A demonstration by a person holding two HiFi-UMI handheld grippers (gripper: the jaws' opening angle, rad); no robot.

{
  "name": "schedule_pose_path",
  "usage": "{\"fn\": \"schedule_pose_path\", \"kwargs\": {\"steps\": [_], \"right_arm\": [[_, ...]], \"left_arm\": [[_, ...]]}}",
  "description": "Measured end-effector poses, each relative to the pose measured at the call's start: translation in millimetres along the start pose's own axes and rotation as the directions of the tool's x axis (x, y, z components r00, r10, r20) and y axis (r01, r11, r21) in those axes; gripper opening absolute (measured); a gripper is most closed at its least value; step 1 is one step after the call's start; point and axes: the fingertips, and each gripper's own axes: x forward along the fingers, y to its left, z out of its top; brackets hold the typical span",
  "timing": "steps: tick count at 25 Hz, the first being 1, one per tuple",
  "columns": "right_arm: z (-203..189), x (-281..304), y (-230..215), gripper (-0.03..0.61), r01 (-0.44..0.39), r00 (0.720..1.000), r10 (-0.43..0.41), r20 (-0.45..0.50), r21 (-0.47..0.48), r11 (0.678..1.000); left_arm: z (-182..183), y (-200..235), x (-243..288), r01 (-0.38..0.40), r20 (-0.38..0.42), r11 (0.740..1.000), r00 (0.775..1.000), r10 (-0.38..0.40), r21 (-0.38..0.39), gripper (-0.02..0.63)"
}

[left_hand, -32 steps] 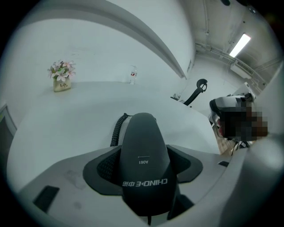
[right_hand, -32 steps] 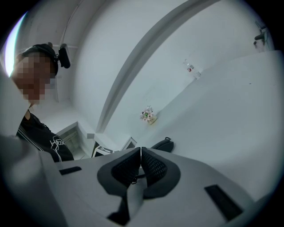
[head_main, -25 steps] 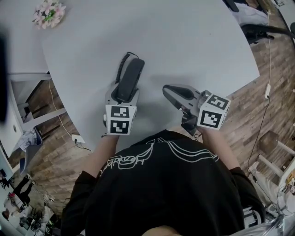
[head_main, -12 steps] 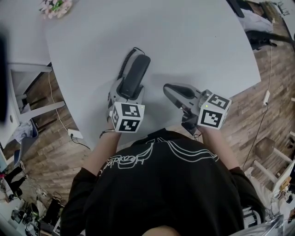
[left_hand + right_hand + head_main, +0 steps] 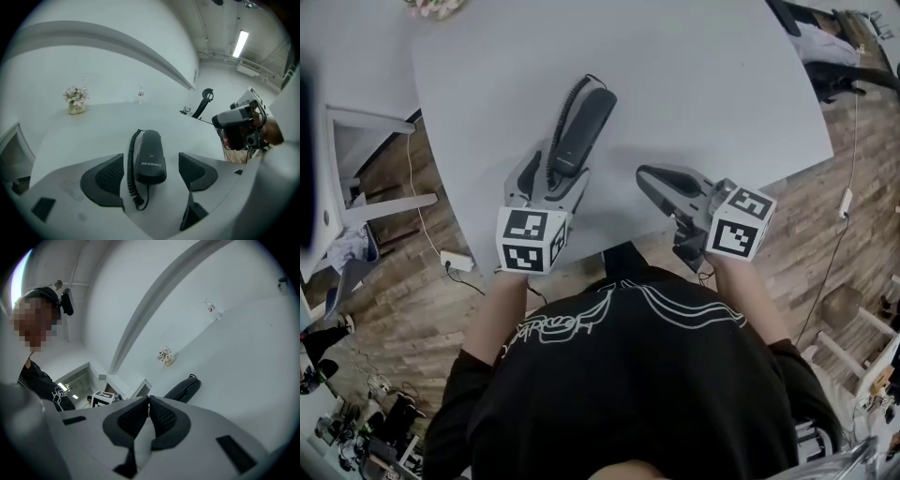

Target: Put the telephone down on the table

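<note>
Left gripper (image 5: 153,174) jaws opening, telephone (image 5: 581,131) between; right gripper (image 5: 148,409) closed, empty

The telephone (image 5: 581,133) lies amid open table (image 5: 703,84) surface.

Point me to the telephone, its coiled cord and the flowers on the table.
telephone (image 5: 150,157), left gripper view, middle of the handset's back.
coiled cord (image 5: 130,161), left gripper view, midway along the coil.
flowers (image 5: 76,95), left gripper view, the blossoms.
</note>
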Motion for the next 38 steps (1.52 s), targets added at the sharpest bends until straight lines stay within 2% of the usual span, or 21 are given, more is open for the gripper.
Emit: {"fn": "schedule_pose_path", "kwargs": {"steps": [2, 5, 6, 10, 11, 12, 14, 19, 24, 26, 29, 38], "right_arm": [[-8.4, -5.5, 14.1, 0.04, 0.003, 1.0, -0.003, 0.009, -0.014, 1.0], [-23.4, -15.8, 39.7, 0.04, 0.004, 1.0, -0.004, 0.022, -0.04, 0.999], [-28.5, -19.1, 49.0, 0.039, 0.002, 1.0, -0.001, 0.026, -0.047, 0.999], [-50.7, -33.5, 95.0, 0.04, -0.016, 0.999, 0.02, 0.046, -0.087, 0.996], [-56.9, -37.3, 108.6, 0.039, -0.022, 0.998, 0.027, 0.053, -0.102, 0.995], [-63.6, -41.3, 122.6, 0.04, -0.029, 0.998, 0.036, 0.058, -0.118, 0.993], [-79.0, -50.1, 150.9, 0.04, -0.042, 0.997, 0.052, 0.064, -0.15, 0.988], [-114.3, -70.7, 209.8, 0.04, -0.063, 0.992, 0.084, 0.097, -0.205, 0.977], [-158.6, -85.0, 243.5, 0.038, -0.041, 0.994, 0.06, 0.091, -0.195, 0.98], [-173.6, -87.1, 252.4, 0.038, -0.034, 0.995, 0.051, 0.087, -0.188, 0.981], [-186.8, -89.8, 262.2, 0.038, -0.019, 0.996, 0.036, 0.084, -0.193, 0.981], [-205.3, -98.8, 279.7, 0.038, 0.015, 0.997, 0.002, 0.075, -0.217, 0.976]], "left_arm": [[-1.9, -1.5, -26.8, 0.018, 0.03, 0.998, 0.999, -0.016, -0.062, 0.35], [3.5, -18.1, -70.7, 0.124, 0.127, 0.972, 0.987, -0.1, -0.198, 0.34], [6.0, -23.0, -85.7, 0.148, 0.162, 0.96, 0.981, -0.111, -0.238, 0.311], [4.8, -48.5, -145.0, 0.22, 0.243, 0.919, 0.959, -0.143, -0.327, 0.066], [3.3, -59.0, -159.8, 0.254, 0.259, 0.91, 0.951, -0.172, -0.328, 0.023], [1.7, -71.0, -174.8, 0.289, 0.273, 0.903, 0.94, -0.205, -0.317, 0.011], [-3.5, -96.0, -204.1, 0.341, 0.292, 0.9, 0.92, -0.262, -0.27, 0.006], [-24.0, -143.9, -263.1, 0.417, 0.312, 0.893, 0.882, -0.353, -0.167, 0.006], [-55.9, -171.1, -301.1, 0.479, 0.311, 0.86, 0.856, -0.412, -0.177, 0.006], [-71.2, -177.2, -310.6, 0.492, 0.301, 0.851, 0.852, -0.428, -0.184, 0.006], [-85.0, -182.1, -320.1, 0.494, 0.296, 0.851, 0.851, -0.433, -0.176, 0.006], [-99.3, -187.8, -340.0, 0.502, 0.32, 0.848, 0.842, -0.435, -0.169, 0.006]]}}
